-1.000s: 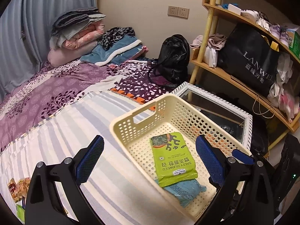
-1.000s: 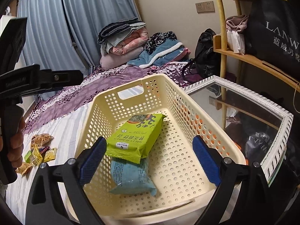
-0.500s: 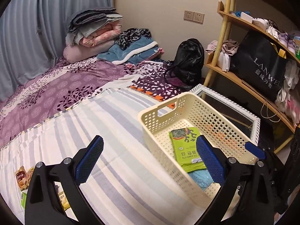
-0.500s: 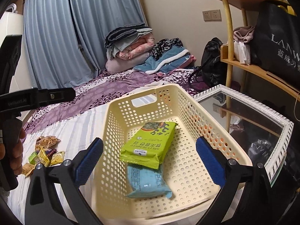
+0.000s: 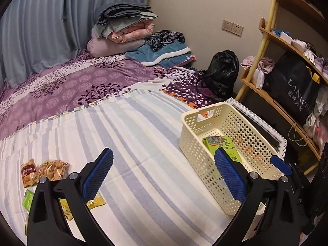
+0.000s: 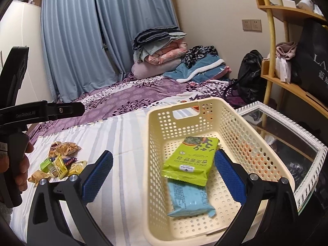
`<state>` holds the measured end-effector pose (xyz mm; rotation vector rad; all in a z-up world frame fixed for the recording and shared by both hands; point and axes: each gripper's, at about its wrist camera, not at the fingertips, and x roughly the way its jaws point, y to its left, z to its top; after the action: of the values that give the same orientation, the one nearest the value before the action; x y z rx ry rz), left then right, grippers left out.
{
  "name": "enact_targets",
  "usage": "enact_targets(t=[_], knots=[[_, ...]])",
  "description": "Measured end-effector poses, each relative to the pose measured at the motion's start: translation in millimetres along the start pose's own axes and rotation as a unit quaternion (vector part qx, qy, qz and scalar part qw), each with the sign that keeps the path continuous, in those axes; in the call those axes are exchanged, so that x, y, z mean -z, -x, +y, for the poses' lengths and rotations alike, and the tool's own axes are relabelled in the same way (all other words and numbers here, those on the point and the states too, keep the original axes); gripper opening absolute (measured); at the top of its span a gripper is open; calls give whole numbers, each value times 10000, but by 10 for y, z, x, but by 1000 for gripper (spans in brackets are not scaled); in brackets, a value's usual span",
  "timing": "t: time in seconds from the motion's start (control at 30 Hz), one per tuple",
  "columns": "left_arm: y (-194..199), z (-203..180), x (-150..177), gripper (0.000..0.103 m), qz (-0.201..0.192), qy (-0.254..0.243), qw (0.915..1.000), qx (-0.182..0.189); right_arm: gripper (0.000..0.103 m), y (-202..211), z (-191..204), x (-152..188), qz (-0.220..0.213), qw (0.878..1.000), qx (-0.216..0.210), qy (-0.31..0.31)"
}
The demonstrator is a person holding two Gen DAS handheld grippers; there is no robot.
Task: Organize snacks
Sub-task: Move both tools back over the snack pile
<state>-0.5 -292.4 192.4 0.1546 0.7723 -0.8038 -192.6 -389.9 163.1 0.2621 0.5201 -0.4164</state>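
Left wrist view: bed (image 5: 127,135) with a striped sheet fills most of the frame, purple patterned cover behind it, folded blankets (image 5: 123,26) stacked at the far end by the curtain (image 5: 41,24). Wooden shelf (image 5: 272,94) stands at right, a black backpack (image 5: 222,71) leaning near its foot. Cream basket (image 5: 196,141) sits on the sheet at the right edge of the bed, just beside a white-framed glass table (image 5: 264,123). Green snack pack (image 5: 222,145) lies inside the basket. Left gripper (image 5: 164,174) hangs over the sheet, jaws spread wide, holding nothing. Small snack pile (image 5: 43,170) lies on the sheet at lower left, well apart from the basket.

Right wrist view: right gripper (image 6: 164,176) hovers at the near left wall of the basket (image 6: 155,143), jaws spread wide, empty; one finger over the sheet, the other over the basket. Green snack pack (image 6: 190,160) rests partly on top of a blue snack pack (image 6: 189,198) on the basket floor. Snack pile (image 6: 59,162) sits on the sheet left of the basket. Left gripper's body and the hand (image 6: 12,170) holding it show at the far left edge.
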Motion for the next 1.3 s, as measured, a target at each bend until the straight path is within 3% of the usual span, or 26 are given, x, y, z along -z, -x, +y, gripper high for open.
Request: enact_targets(t=[0.53,1.0,1.3], knots=[[371,1084,473,100,90,914,9934,-690,98,-189,766,81,372,9956,-695,510],[761,2142,1085,100,238,1778,9726,-1479,98,-358,1421,254,794,9843,-1245,969],[661,2677,1459,100,654,1964,9635,-1695,98,-420,1574,350,1005,9797,-1380,1055]])
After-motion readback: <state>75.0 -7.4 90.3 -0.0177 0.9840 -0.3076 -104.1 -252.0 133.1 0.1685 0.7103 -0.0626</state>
